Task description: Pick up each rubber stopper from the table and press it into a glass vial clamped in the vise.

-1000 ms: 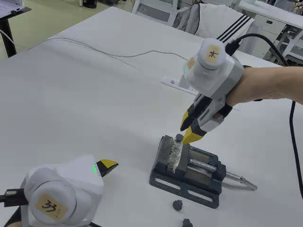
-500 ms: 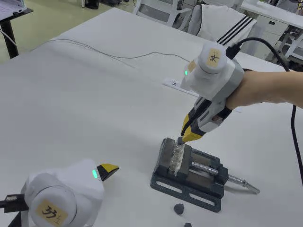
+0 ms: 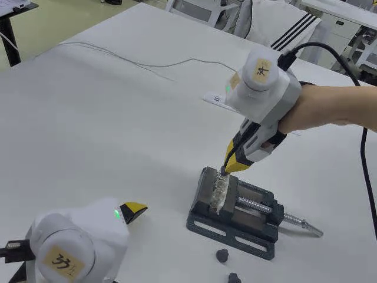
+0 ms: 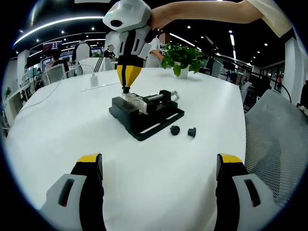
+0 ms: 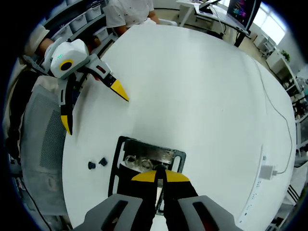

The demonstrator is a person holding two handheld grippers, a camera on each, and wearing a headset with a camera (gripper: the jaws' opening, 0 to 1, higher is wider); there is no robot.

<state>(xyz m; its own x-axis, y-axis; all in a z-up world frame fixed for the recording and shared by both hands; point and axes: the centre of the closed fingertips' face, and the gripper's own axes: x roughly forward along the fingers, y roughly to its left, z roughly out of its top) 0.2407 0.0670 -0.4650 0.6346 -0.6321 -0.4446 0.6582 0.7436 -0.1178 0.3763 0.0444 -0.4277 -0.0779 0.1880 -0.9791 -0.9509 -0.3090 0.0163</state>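
Pushing straight down on top is probably called for, right gripper (image 3: 227,170) jaws pinched together, since the stopper (image 4: 126,89) is squishy and the vial (image 3: 220,191) easily cracked.

White table (image 3: 88,118) — vise (image 3: 235,229), stoppers (image 3: 222,255), cable (image 3: 135,62)

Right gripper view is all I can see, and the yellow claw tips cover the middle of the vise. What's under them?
Observer: The left gripper view shows a dark rubber stopper just under the shut tips of the right claw, sitting on top of a glass vial.
Operator: Does anything stick out sideways down there?
Observer: Yes. In the head view the vise has a screw handle jutting out on the side away from the vial.
Operator: Anything else around?
Observer: A potted plant stands beyond the vise.
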